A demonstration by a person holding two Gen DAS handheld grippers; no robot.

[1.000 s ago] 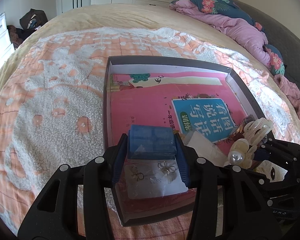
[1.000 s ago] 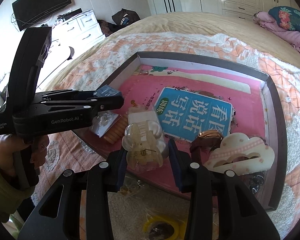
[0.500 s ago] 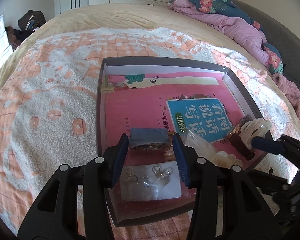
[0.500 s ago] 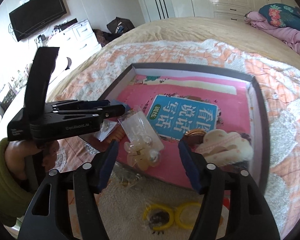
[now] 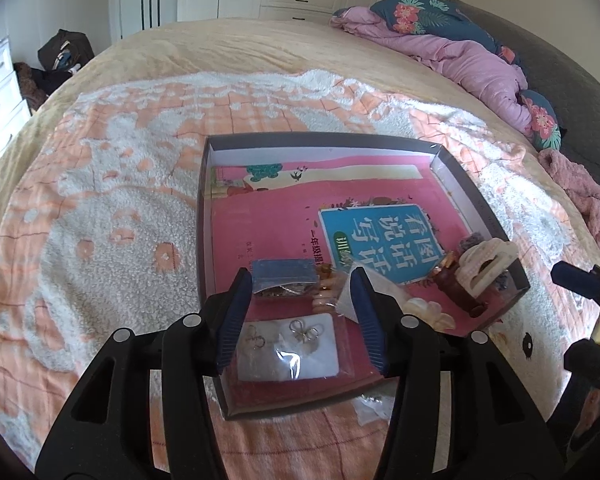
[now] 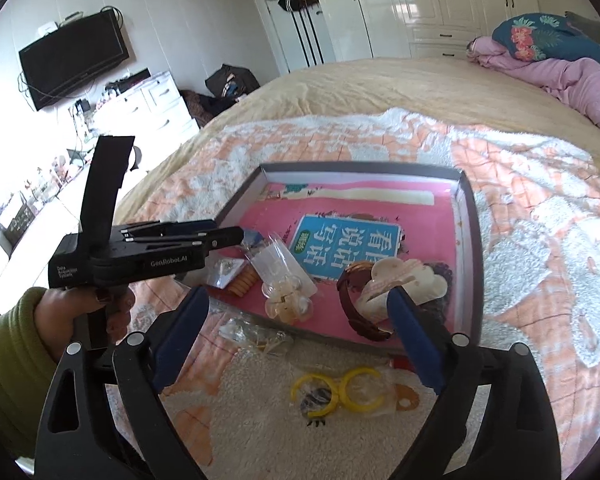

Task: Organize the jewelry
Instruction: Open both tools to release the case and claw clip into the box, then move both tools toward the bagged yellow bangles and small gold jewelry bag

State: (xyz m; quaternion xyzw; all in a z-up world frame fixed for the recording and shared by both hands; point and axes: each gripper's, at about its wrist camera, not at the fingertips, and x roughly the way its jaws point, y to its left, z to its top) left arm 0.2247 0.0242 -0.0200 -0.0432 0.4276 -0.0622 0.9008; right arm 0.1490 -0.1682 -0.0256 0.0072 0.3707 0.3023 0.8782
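A dark shallow tray (image 5: 203,216) with a pink book in it lies on the bed. In the left wrist view my left gripper (image 5: 300,284) hovers over the tray's near end, its jaws opening. The blue packet (image 5: 284,278) lies in the tray between them, and the right pad stands clear of it. A clear-bagged earring card (image 5: 288,344) rests just below. In the right wrist view my right gripper (image 6: 296,300) is wide and still opening, above a clear hair clip (image 6: 286,302) lying in the tray (image 6: 470,240). Nothing is held.
A white cloud-shaped hair claw (image 6: 404,276) and a brown bracelet (image 6: 356,308) sit at the tray's near right. Yellow rings (image 6: 336,394) and a clear packet (image 6: 256,334) lie on the blanket in front of the tray. A pink duvet (image 5: 480,60) is piled far right.
The left gripper let go of the blue packet, which now lies in the tray. The right gripper released the clear hair clip, spread wide and drew back and up.
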